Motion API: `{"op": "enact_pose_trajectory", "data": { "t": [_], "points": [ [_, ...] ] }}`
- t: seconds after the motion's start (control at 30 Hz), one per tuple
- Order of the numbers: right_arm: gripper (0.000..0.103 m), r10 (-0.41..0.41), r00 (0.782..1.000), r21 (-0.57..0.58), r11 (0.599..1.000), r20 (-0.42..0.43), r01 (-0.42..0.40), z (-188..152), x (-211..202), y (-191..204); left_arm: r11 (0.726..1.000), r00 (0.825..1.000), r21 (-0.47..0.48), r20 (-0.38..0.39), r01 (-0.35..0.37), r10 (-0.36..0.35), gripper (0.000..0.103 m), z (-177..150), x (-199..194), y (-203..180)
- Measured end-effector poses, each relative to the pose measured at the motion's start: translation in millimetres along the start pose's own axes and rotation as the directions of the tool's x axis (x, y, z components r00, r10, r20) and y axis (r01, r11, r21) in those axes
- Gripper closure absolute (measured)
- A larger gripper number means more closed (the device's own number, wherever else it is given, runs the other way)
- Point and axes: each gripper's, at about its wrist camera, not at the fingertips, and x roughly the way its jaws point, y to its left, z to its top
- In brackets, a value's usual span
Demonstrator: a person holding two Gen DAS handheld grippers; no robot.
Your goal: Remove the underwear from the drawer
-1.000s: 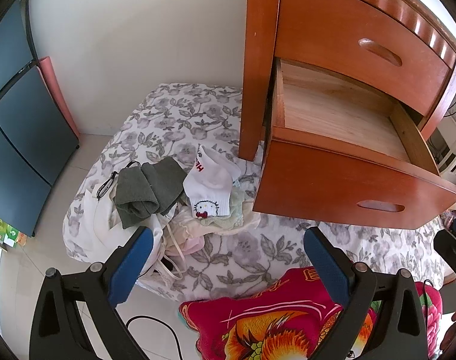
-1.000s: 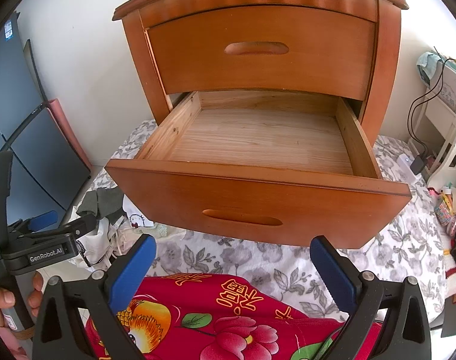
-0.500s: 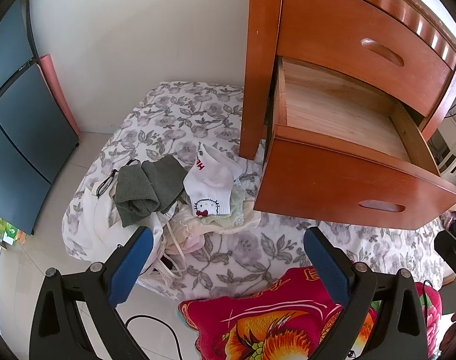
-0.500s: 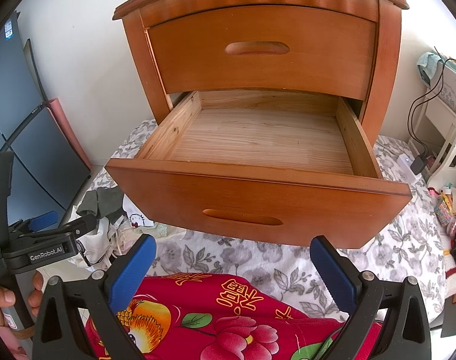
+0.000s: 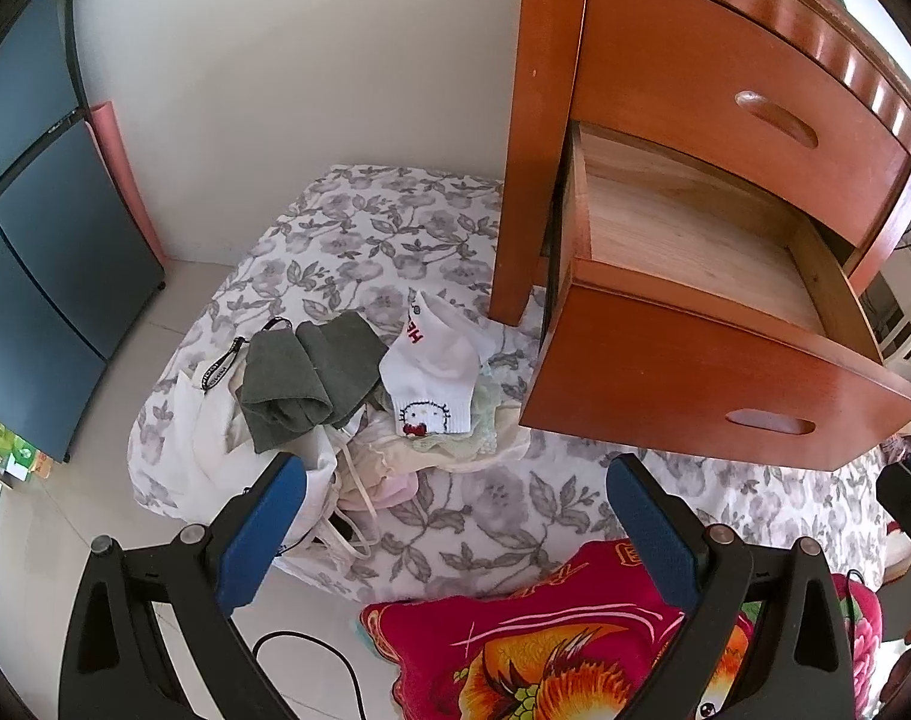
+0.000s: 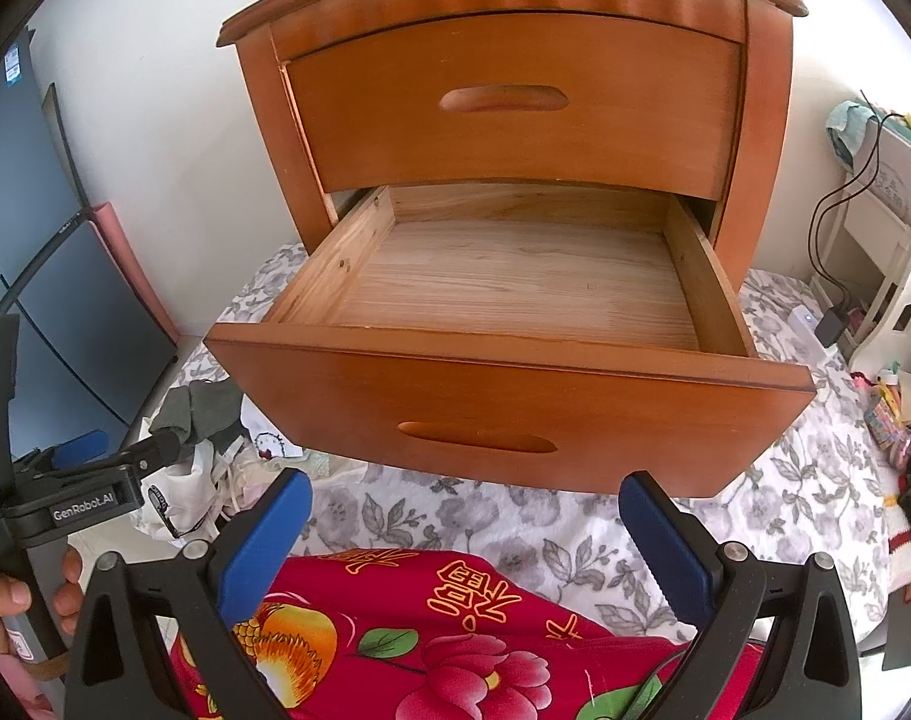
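Floral bedding (image 5: pixel 467 516) carried the underwear pile (image 5: pixel 395 456) left of the bare drawer (image 6: pixel 515 288), nearest your left gripper (image 5: pixel 449 516); your right gripper (image 6: pixel 464 531) faced the drawer, both fingers released, grasping nothing.

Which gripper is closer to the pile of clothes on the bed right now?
Left. The left gripper hangs just over the clothes pile; the right gripper faces the open drawer, with the pile off to its left.

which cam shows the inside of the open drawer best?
Right wrist: it looks straight down into the open drawer, whole wooden floor visible and bare. Left wrist sees the drawer obliquely from the side, its front panel hiding the near part of the floor.
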Motion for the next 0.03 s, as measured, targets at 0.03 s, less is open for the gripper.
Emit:
{"op": "enact_pose_trajectory", "data": {
  "t": [0.03],
  "points": [
    [0.000, 0.000, 1.000, 0.000, 1.000, -0.001, 0.000, -0.1, 0.0, 0.0, 1.000, 1.000, 0.001, 0.000, 0.008, -0.008, 0.003, 0.2, -0.2, -0.4]
  ]
}}
